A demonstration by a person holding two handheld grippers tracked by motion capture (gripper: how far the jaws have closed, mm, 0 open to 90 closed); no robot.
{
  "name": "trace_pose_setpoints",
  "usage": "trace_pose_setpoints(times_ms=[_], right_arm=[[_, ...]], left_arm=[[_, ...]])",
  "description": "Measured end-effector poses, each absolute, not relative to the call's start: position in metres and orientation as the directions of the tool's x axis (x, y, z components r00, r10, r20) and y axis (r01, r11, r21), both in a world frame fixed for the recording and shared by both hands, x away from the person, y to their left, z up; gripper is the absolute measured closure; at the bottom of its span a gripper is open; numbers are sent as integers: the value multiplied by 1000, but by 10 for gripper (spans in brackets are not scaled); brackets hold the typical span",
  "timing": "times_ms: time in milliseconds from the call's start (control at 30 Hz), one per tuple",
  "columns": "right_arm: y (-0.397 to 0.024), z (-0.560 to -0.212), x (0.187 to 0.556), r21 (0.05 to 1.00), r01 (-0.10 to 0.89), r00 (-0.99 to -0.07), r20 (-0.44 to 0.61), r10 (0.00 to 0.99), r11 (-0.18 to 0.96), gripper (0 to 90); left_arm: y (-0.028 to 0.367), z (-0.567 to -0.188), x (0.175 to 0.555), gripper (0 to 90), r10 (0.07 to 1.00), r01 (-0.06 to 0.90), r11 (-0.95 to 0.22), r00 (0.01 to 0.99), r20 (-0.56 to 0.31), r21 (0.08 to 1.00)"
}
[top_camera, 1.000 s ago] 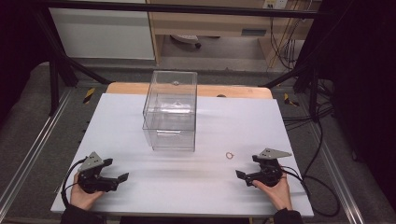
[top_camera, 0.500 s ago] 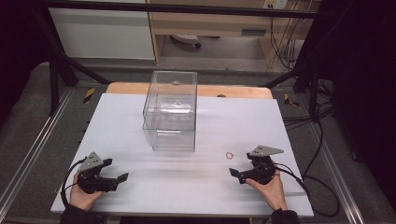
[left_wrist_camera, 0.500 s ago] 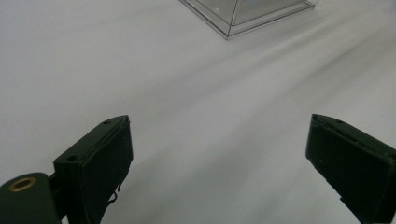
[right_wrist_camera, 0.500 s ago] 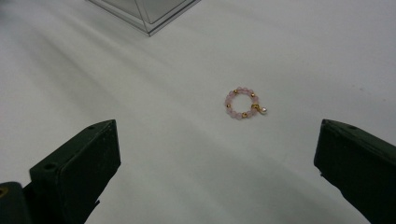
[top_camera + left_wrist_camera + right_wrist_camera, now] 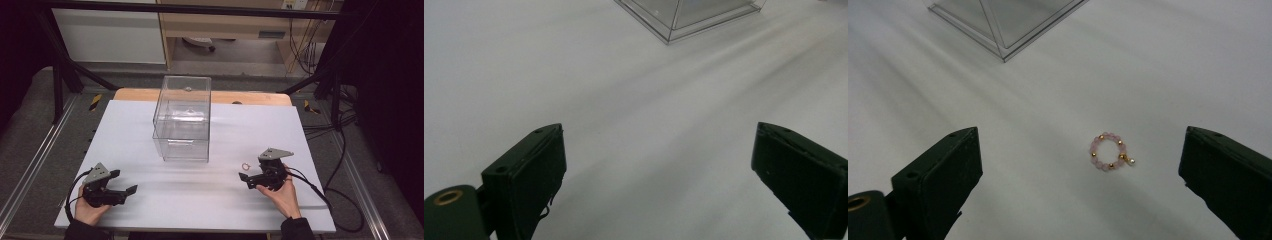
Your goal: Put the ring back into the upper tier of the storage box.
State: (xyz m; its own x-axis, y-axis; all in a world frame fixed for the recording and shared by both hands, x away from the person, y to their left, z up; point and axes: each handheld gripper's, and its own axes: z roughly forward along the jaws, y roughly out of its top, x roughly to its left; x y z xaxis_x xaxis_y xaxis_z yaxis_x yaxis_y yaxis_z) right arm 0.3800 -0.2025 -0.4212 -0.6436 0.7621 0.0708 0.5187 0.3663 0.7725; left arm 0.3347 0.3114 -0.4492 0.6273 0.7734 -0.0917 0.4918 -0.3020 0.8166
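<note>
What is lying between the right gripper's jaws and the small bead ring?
Nothing: in the right gripper view, bare white table separates the open right gripper from the bead ring.

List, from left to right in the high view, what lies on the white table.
left gripper → clear plastic box → small beaded ring → right gripper

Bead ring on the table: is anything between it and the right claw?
Nothing visible. The bead ring lies on bare white table ahead of the open right claw; the clear box sits farther off, to one side.
</note>
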Motion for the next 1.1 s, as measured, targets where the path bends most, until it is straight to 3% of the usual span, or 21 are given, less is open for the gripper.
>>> trace_pose_setpoints(times_ms=[667,733,1100], right_arm=[[-193,-436,407,724,566,-642,88,762,393,257],[-193,-437,407,726,566,-642,93,761,390,333],[-192,-442,409,695,570,-668,81,740,439,558]], left_arm=[[312,-449,334,71,778,492,-299,621,-90,818],[312,-449,335,71,779,493,-299,621,-89,817],[314,-449,334,74,781,492,-292,618,-93,820]])
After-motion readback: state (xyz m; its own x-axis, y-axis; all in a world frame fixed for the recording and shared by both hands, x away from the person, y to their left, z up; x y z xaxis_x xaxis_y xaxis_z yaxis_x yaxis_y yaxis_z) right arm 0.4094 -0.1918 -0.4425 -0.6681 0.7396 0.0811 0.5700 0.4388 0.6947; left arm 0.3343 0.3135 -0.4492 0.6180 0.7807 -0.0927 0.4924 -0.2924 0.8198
